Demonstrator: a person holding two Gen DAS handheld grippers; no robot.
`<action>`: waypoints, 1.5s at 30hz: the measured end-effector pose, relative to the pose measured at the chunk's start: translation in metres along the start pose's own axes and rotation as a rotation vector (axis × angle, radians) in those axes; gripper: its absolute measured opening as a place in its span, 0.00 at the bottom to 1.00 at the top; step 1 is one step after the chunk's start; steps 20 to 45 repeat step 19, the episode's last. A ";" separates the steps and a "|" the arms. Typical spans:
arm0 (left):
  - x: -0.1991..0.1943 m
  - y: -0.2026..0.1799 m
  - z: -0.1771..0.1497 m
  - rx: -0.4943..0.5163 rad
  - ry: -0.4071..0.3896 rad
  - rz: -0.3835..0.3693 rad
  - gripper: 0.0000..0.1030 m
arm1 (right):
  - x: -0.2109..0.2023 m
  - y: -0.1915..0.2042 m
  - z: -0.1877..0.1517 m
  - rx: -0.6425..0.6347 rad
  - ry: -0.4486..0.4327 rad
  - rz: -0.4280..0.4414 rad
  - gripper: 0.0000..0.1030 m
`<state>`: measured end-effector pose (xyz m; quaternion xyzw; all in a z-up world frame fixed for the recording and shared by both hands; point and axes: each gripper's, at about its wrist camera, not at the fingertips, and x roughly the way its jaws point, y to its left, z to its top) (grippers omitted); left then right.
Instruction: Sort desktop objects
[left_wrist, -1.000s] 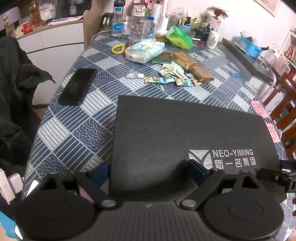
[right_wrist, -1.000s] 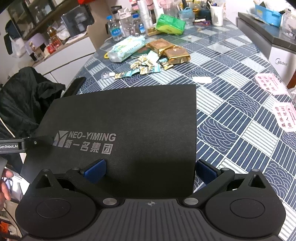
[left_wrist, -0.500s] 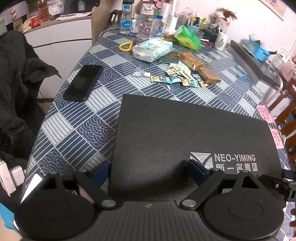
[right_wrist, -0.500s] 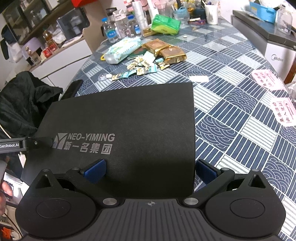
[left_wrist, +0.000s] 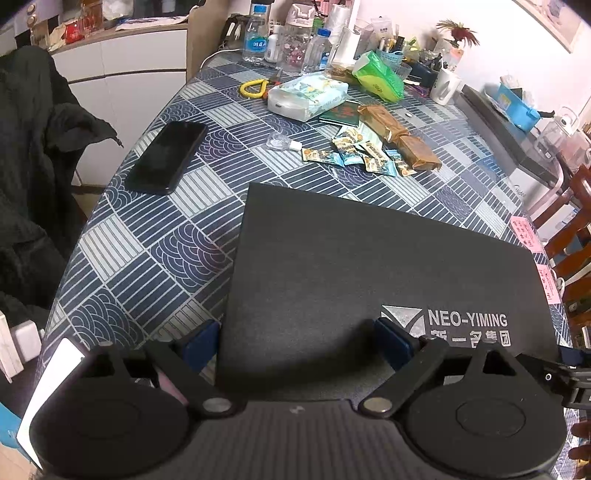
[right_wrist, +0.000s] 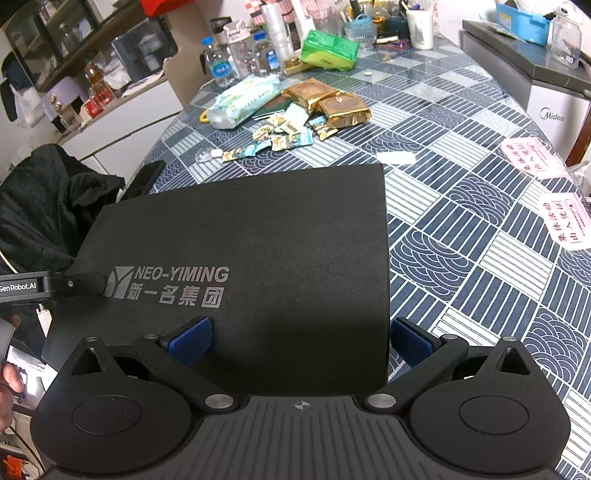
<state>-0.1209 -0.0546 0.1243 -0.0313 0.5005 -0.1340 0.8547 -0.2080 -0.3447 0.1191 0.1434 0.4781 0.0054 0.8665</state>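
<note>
A black mat printed NEO-YIMING (left_wrist: 369, 266) lies on the patterned table near the front edge; it also shows in the right wrist view (right_wrist: 258, 236). My left gripper (left_wrist: 295, 343) is open over the mat's left front edge, one blue pad (left_wrist: 201, 345) off the mat. My right gripper (right_wrist: 299, 341) is open over the mat's right front edge. Beyond the mat lie candy wrappers (left_wrist: 362, 151), two gold-wrapped cakes (right_wrist: 328, 103), a wipes pack (left_wrist: 306, 96), a black phone (left_wrist: 166, 157) and a green pack (right_wrist: 328, 50).
Bottles (left_wrist: 255, 38), cups and a pen holder crowd the table's far end. Pink paper slips (right_wrist: 532, 157) lie at the right edge. A black jacket (left_wrist: 29, 147) hangs on a chair at the left. A grey appliance (right_wrist: 535, 74) stands to the right.
Both grippers have risen and drawn back a little, so more of the far table shows. The mat and the other objects have not moved. Both stay open.
</note>
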 end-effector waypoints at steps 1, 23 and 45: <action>0.000 0.000 0.001 0.001 0.004 0.001 1.00 | 0.000 0.000 0.000 0.000 0.000 0.000 1.00; 0.002 -0.003 0.003 0.007 -0.008 0.021 1.00 | 0.000 0.001 -0.002 0.003 -0.006 0.002 1.00; 0.002 -0.003 0.003 0.007 -0.008 0.021 1.00 | 0.000 0.001 -0.002 0.003 -0.006 0.002 1.00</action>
